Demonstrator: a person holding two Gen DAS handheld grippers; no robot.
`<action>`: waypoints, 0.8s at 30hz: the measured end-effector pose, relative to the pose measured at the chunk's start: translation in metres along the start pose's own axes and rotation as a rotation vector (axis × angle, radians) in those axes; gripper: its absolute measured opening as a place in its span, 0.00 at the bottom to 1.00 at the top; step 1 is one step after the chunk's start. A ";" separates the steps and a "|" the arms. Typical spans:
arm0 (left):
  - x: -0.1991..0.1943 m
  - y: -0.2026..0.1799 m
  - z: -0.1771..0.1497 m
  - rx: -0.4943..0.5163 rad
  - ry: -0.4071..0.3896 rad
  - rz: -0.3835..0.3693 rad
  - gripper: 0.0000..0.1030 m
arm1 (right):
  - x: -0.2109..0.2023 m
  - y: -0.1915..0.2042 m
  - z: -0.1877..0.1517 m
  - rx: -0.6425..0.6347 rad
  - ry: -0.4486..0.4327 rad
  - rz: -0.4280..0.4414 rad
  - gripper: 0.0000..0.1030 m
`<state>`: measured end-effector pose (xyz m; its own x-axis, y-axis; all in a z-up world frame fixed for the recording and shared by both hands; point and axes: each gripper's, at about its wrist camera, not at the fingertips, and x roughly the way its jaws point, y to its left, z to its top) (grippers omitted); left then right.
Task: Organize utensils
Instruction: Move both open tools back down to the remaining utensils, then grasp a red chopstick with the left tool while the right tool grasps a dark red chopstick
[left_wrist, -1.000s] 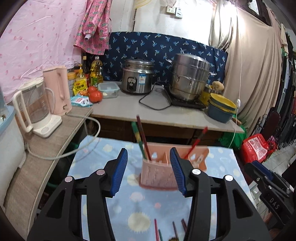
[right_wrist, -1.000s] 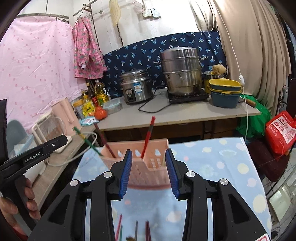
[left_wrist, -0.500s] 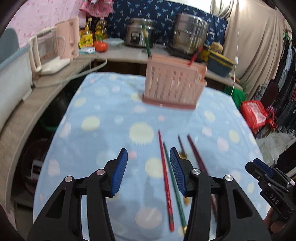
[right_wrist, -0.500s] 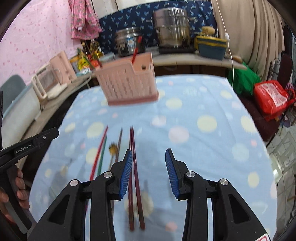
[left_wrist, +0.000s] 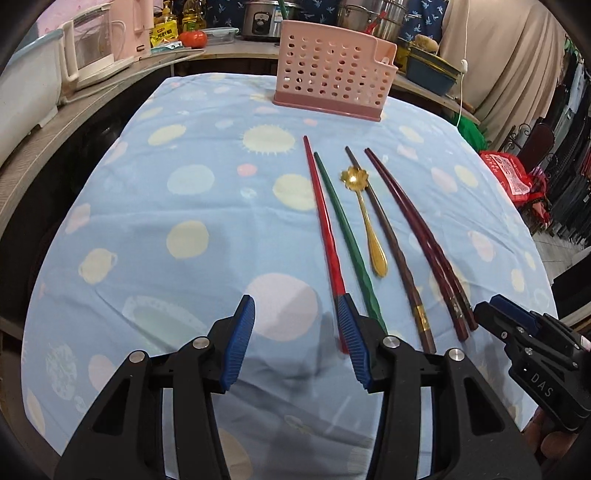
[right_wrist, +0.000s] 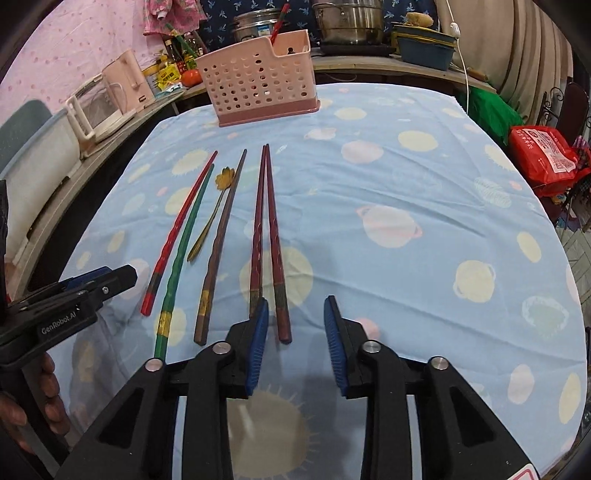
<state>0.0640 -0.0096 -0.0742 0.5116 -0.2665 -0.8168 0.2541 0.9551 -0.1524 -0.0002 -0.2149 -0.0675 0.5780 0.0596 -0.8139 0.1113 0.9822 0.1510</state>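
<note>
both grippers open over the laid-out chopsticks

the left gripper (left_wrist: 297, 339) and right gripper (right_wrist: 293, 341) hang spread wide, holding nothing. on the blue-clothed surface (left_wrist: 184, 192) lie a red chopstick (left_wrist: 323, 229), green chopstick (left_wrist: 345, 236), gold spoon (left_wrist: 365, 218), brown chopstick (left_wrist: 388, 236) and a dark red pair (right_wrist: 266, 229). the pink holder (right_wrist: 262, 86) stands upright at the far end.

Perforated plastic basket (left_wrist: 334, 70), shiny metal spoon (left_wrist: 364, 218), wrinkled cotton tablecloth (left_wrist: 184, 206).

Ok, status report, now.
Left gripper open, empty; right gripper open, empty. Chopsticks and gold spoon on cloth, pink holder beyond. Path unobstructed.
</note>
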 end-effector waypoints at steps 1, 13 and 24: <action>0.000 -0.002 -0.002 0.006 -0.001 -0.003 0.43 | 0.001 0.001 0.000 -0.003 0.002 0.000 0.23; 0.010 -0.010 -0.009 0.030 0.004 -0.012 0.42 | 0.011 0.006 -0.005 -0.017 0.021 0.002 0.17; 0.013 -0.018 -0.012 0.064 -0.001 -0.012 0.29 | 0.013 0.007 -0.003 -0.027 0.016 -0.002 0.17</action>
<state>0.0563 -0.0285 -0.0887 0.5092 -0.2783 -0.8144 0.3126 0.9415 -0.1262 0.0055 -0.2066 -0.0792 0.5645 0.0607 -0.8232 0.0904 0.9867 0.1348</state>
